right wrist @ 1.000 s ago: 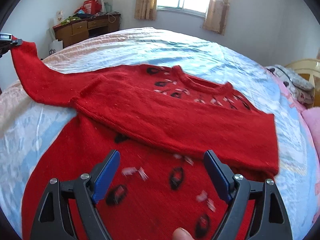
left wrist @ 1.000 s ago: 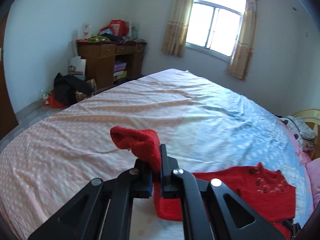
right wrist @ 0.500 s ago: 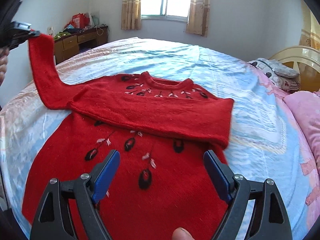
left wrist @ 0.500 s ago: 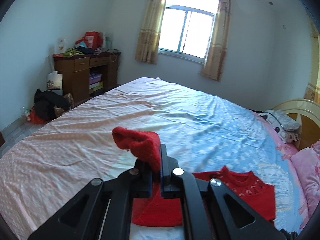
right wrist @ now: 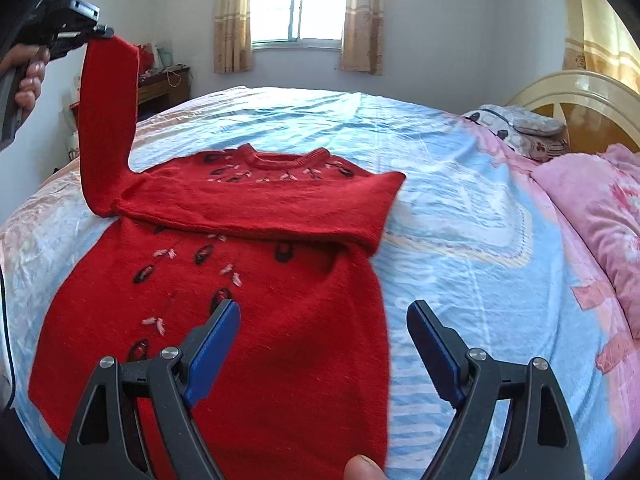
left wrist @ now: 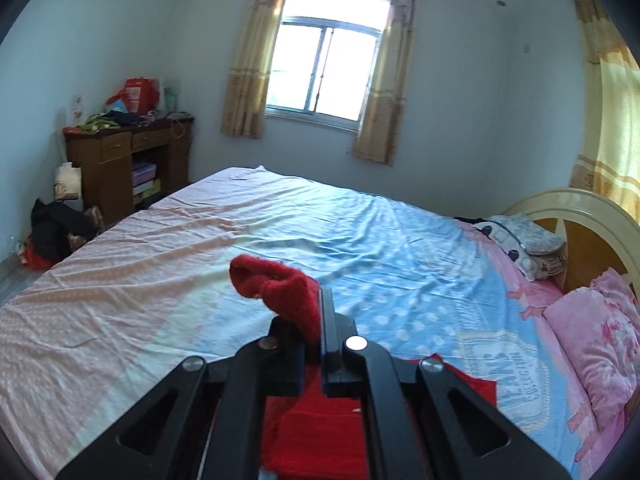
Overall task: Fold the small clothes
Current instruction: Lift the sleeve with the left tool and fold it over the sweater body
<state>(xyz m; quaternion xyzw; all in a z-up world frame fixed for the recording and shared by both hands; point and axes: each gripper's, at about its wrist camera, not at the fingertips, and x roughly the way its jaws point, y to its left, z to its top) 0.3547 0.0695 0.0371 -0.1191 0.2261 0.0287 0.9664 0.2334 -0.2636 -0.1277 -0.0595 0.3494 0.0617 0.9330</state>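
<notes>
A small red knitted sweater [right wrist: 256, 320] with dark flower patterns lies flat on the bed [right wrist: 460, 208], neck toward the window. One sleeve is folded across its chest [right wrist: 260, 208]. My left gripper [left wrist: 318, 320] is shut on the cuff of the other sleeve [left wrist: 276, 284] and holds it high; in the right wrist view that sleeve [right wrist: 106, 128] hangs straight up from the sweater's left shoulder to the left gripper [right wrist: 102, 32]. My right gripper [right wrist: 324, 340] is open and empty above the sweater's lower right hem.
The bed sheet is blue and pink with wrinkles. Pink pillows [right wrist: 592, 208] and a folded grey item [right wrist: 516, 128] lie by the cream headboard [right wrist: 576, 92] on the right. A wooden desk [left wrist: 124, 156] with clutter stands by the far left wall.
My left gripper has lifted the sleeve from low and stretched out to the left up to nearly vertical. My right gripper has drawn back toward the hem and right, still open.
</notes>
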